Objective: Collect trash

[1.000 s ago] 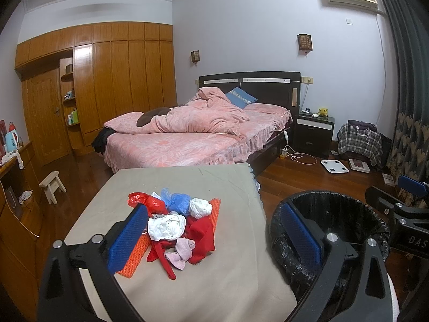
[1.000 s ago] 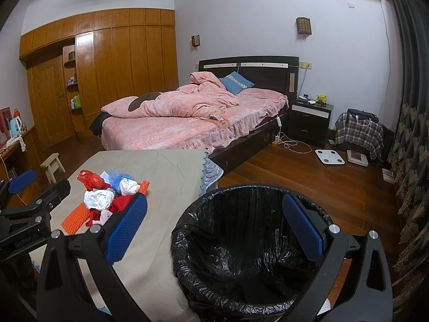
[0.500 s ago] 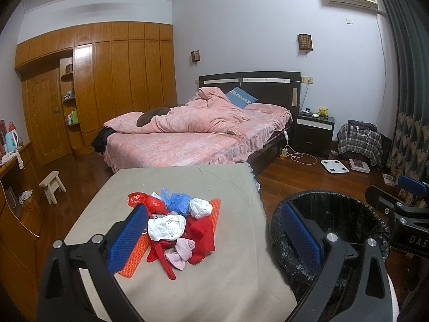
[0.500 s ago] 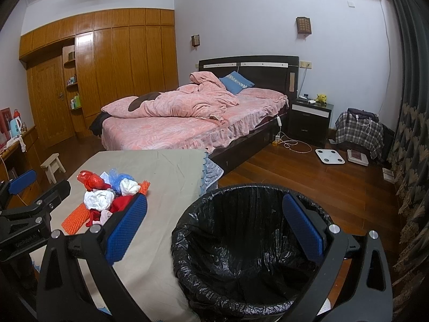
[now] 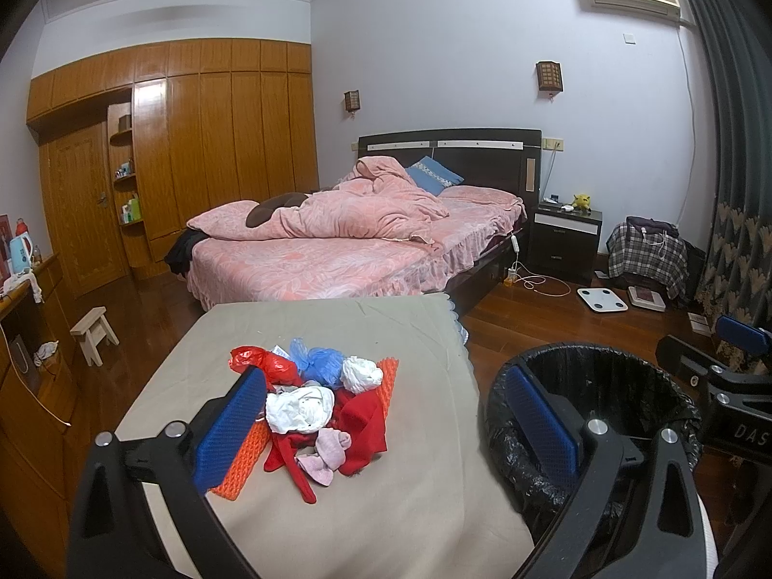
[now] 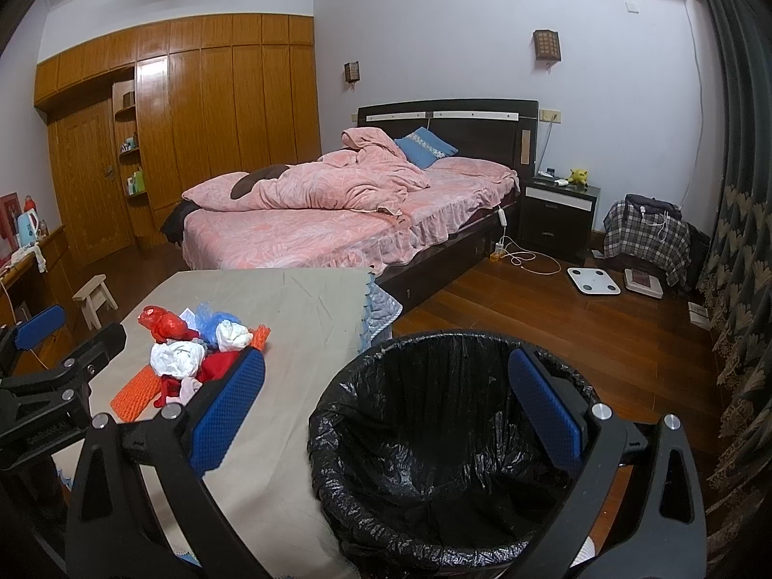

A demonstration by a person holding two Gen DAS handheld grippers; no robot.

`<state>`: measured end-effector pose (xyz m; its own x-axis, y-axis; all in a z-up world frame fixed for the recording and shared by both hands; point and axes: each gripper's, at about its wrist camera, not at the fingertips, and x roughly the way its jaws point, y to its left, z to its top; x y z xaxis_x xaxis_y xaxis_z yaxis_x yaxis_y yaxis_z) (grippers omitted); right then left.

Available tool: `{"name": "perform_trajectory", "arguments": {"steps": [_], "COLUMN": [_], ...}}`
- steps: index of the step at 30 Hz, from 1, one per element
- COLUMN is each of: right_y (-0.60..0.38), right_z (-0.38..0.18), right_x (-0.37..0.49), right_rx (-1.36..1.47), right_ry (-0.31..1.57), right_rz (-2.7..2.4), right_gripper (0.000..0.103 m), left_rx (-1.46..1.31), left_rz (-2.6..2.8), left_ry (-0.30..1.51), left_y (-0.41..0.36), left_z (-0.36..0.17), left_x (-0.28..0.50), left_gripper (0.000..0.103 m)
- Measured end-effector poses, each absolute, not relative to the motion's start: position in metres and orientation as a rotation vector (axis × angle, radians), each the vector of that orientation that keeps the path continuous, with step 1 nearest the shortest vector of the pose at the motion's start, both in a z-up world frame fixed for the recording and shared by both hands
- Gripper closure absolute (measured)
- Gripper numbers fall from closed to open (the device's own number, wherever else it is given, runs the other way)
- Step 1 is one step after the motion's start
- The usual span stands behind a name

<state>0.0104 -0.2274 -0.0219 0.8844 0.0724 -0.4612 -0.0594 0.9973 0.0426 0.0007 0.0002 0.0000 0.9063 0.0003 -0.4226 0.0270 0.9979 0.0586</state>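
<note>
We see the bed (image 5: pixel 357 246) at the back and the table (image 5: pixel 337 521) under a grey cloth in front. The bin (image 6: pixel 448 439) with a black liner stands just right of the table, nothing visible inside it. The trash pile (image 5: pixel 318 400) sits mid-table (bags, red cloth, orange mesh). Left gripper (image 5: pixel 386 422) hangs over the table, jaws wide apart, holding nothing. Right gripper (image 6: pixel 386 407) hangs over the bin, jaws likewise apart.

Unmade pink bed (image 5: pixel 347 241) (blue pillow (image 5: pixel 433 175) at headboard), wooden wardrobe (image 5: pixel 217 154).
</note>
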Motion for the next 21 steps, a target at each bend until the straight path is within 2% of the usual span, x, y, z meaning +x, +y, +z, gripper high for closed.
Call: {"name": "perform_trajectory", "arguments": {"steps": [21], "right_y": [-0.2300], "right_z": [-0.0236], "right_x": [0.0107], "right_rx": [0.028], "right_ry": [0.485], "right_rz": [0.068], "right_gripper": [0.005], "left_rx": [0.061], "left_rz": [-0.014], "left_ry": [0.438], "left_y": [0.0002], "left_z": [-0.0001], "left_x": [0.0010], "left_gripper": [0.006]}}
